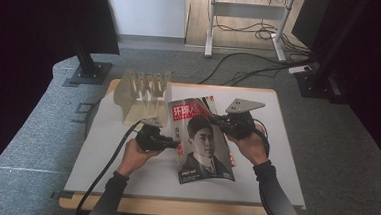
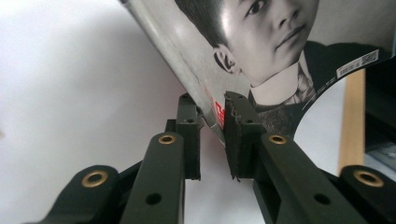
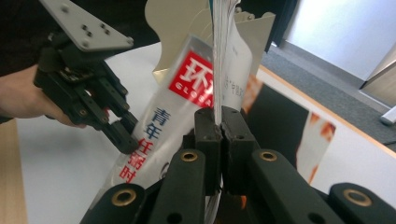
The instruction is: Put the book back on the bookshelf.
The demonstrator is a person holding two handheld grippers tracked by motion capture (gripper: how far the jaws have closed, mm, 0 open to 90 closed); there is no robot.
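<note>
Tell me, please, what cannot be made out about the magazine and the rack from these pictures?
- Magazine: in the left gripper view the cover's top is cut off by the upper edge.
- Its inner pages: in the right gripper view the right claw is shut on their edge, so no print shows.
- Rack: in the high view its slots are too small to tell their contents; in the right gripper view the magazine hides most of it.

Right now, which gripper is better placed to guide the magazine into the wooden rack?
Probably the right gripper: its jaws are shut on the magazine at the upper edge, nearest the wooden rack. The left gripper has the cover's side edge between its jaws, farther from the rack, so it suits supporting.
</note>
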